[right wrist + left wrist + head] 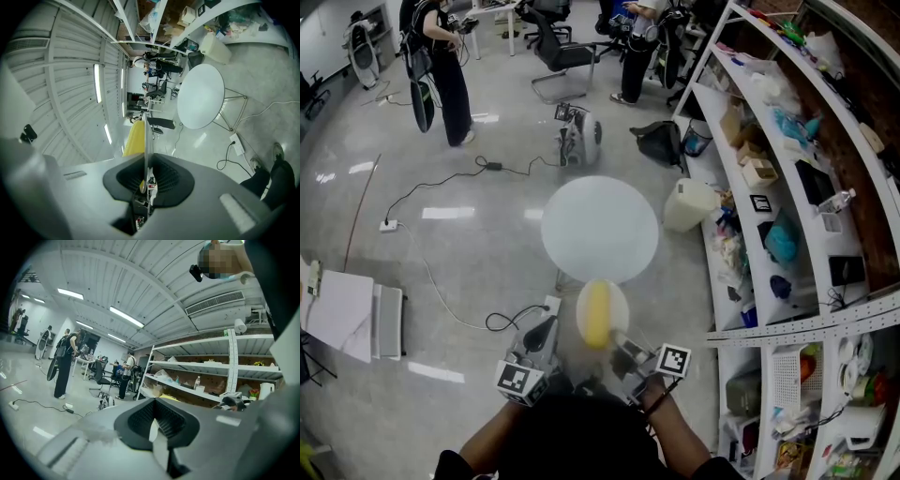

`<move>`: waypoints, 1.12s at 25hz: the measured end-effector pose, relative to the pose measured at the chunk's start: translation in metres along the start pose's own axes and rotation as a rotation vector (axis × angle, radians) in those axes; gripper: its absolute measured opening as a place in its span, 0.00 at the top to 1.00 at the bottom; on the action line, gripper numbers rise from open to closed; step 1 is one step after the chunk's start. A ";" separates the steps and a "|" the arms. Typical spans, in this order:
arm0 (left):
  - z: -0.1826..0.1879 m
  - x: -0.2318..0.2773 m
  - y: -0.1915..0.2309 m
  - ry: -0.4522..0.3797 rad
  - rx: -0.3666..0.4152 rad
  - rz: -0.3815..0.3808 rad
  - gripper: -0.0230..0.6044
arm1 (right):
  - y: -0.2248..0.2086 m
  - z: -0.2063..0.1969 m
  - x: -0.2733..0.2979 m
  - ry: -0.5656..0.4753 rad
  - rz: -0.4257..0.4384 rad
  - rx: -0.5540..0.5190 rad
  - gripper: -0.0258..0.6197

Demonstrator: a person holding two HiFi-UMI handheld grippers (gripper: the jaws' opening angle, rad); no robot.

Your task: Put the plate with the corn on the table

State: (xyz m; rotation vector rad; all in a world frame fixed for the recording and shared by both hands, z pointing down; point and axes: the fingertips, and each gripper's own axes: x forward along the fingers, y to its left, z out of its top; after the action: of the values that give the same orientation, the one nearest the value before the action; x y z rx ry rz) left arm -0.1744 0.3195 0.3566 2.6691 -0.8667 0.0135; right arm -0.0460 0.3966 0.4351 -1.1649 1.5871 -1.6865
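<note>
Carrying, I judge: the right gripper [618,338] pinches the small round white plate [622,307] bearing the yellow corn cob [598,315], while the left gripper [547,327] is closed on nothing; next, lower the plate level onto the round white table [600,230] at twelve o'clock.

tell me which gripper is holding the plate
The right gripper: its jaws clamp the rim of the plate carrying the corn. The left gripper sits beside it, off the plate.

Bright ceiling strip lights, floor glare, strong fisheye edges, foreground blurred
</note>
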 end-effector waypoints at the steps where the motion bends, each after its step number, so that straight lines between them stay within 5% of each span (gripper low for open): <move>1: 0.001 -0.001 0.004 -0.002 -0.002 -0.002 0.95 | 0.001 0.000 0.003 -0.004 0.001 0.001 0.89; 17: 0.012 0.006 0.052 -0.006 -0.032 -0.026 0.96 | 0.009 -0.009 0.036 -0.065 0.012 0.027 0.89; 28: 0.024 0.045 0.061 -0.029 -0.020 -0.010 0.96 | 0.007 0.029 0.058 -0.032 0.018 0.011 0.89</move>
State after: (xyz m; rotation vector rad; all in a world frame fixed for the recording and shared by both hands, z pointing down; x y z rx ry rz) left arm -0.1746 0.2406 0.3579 2.6612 -0.8577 -0.0358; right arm -0.0497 0.3313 0.4395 -1.1634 1.5627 -1.6543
